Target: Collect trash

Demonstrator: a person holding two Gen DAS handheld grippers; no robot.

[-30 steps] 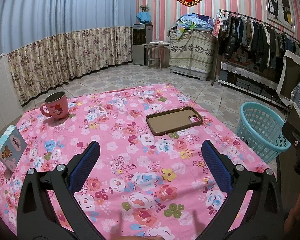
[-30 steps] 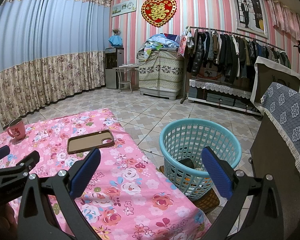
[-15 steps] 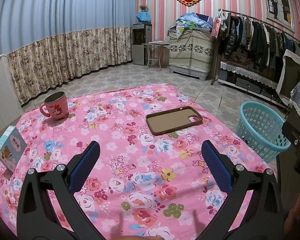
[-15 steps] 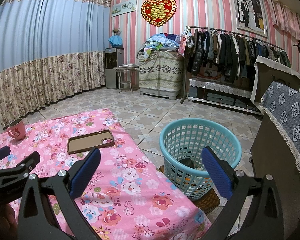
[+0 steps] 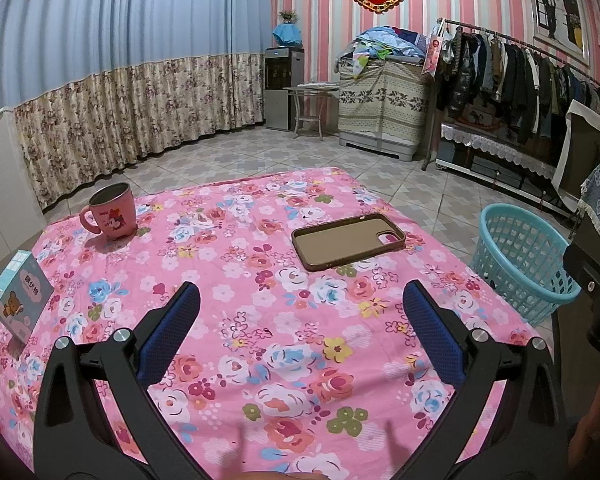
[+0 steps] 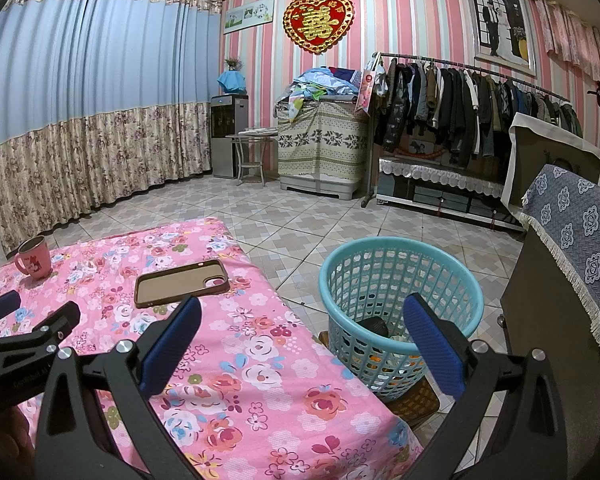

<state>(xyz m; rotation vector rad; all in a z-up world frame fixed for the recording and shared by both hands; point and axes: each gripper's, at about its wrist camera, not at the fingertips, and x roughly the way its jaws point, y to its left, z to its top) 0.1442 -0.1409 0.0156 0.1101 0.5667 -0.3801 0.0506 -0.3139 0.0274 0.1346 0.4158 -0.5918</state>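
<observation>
Pink floral cloth covers the desk (image 5: 236, 320), and nothing on it can be seen to have shifted over the last second; both views match the earlier ones almost exactly. From this a pause is judged, with the collecting either finished or between items.

At the desk's 9 o'clock edge in the left wrist view a small pale-blue cardboard box with a bear print (image 5: 19, 300) stands upright. At 11 o'clock a pink plastic cup with a handle and a dark inside (image 5: 110, 212) is set well apart from it. Toward 1 o'clock a brown rectangular phone case (image 5: 348, 240) lies flat, open side up. None of these is plainly trash, and no loose scrap is seen on the cloth.

The left gripper (image 5: 300, 320) hovers over the near part of the desk, its blue-padded fingers (image 5: 172, 328) spread wide with nothing between them. The right gripper (image 6: 300, 336) is held at the desk's right edge, likewise wide apart and empty.

At 3 o'clock, on the tiled floor just beside the desk, the round turquoise plastic lattice basket (image 6: 400, 292) stands. Inside it a dark object and some pale and orange scraps (image 6: 384, 336) are seen, so the trash is judged to be already in the basket. What remains, if anything, cannot be told.
</observation>
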